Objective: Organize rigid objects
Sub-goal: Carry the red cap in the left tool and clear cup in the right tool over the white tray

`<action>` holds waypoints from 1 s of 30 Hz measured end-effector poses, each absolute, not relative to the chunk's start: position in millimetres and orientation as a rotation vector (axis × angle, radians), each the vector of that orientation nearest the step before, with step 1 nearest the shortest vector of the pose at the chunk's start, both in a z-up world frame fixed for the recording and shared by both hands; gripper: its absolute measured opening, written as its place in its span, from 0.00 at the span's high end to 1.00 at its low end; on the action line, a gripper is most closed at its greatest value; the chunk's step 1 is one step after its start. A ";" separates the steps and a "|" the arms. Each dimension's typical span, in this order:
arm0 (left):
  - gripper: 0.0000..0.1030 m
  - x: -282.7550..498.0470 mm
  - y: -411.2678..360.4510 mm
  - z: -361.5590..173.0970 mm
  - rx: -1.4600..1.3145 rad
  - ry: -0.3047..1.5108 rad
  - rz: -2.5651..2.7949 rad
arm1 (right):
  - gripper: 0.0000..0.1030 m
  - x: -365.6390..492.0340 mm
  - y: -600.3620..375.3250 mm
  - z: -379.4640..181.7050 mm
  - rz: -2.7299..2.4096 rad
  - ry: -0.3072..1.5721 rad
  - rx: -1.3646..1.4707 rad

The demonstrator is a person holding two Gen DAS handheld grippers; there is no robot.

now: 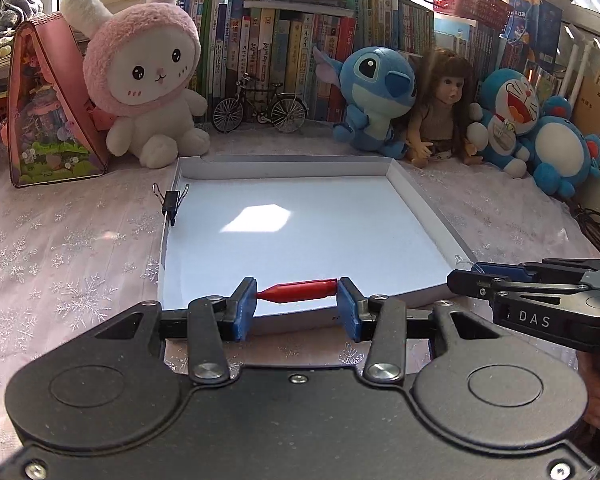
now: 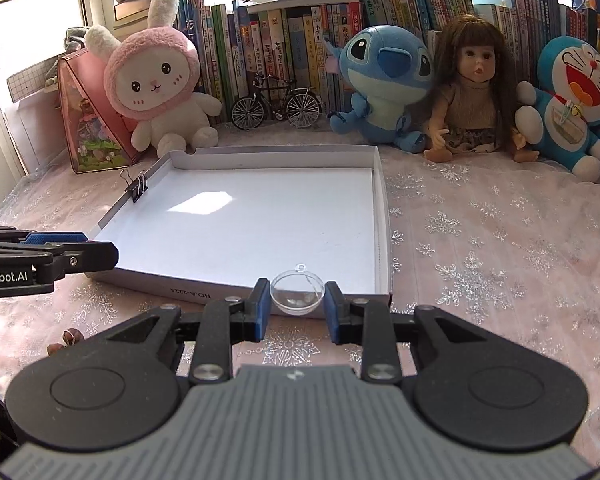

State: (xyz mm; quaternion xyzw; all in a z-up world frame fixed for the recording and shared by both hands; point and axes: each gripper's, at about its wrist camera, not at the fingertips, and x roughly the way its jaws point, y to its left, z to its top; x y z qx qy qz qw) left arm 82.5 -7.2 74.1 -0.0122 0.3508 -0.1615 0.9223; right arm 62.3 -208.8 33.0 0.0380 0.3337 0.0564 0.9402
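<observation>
The left hand-held gripper (image 1: 297,307) is pinching a red tapered plastic piece (image 1: 298,293) lengthwise — tip pointing frame-left — above the shallow white cardboard tray's (image 1: 416,196) near edge; the right hand-held gripper (image 2: 297,307) is clamping a clear plastic half-sphere (image 2: 297,294).

Left gripper (image 1: 297,305) and right gripper (image 2: 297,309), both clamped, side by side.

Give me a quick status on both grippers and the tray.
Left gripper shut on red cap. Right gripper shut on clear half-sphere. Both at near edge of white tray; only a binder clip on its rim.

"DAS" on right claw (image 1: 466,280); "NO.A-222A" on tray (image 2: 188,294).
</observation>
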 end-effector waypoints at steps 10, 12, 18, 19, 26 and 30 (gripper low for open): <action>0.59 183.4 -20.0 63.0 -0.073 0.920 -0.393 | 0.67 154.6 -216.3 36.4 0.150 0.876 0.148; 0.59 197.4 -24.1 56.5 -0.082 0.956 -0.400 | 0.67 169.0 -216.4 34.7 0.163 0.913 0.158; 0.59 223.3 -36.6 41.1 -0.032 0.991 -0.329 | 0.67 194.2 -213.2 28.1 0.148 0.968 0.155; 0.59 225.0 -38.1 39.5 -0.028 0.996 -0.328 | 0.67 196.9 -212.1 26.6 0.145 0.974 0.146; 0.59 237.3 -45.4 32.7 -0.024 1.020 -0.301 | 0.67 211.7 -203.8 19.7 0.135 1.006 0.103; 0.59 239.2 -50.6 31.1 -0.017 1.022 -0.298 | 0.67 216.6 -200.2 17.8 0.126 1.011 0.082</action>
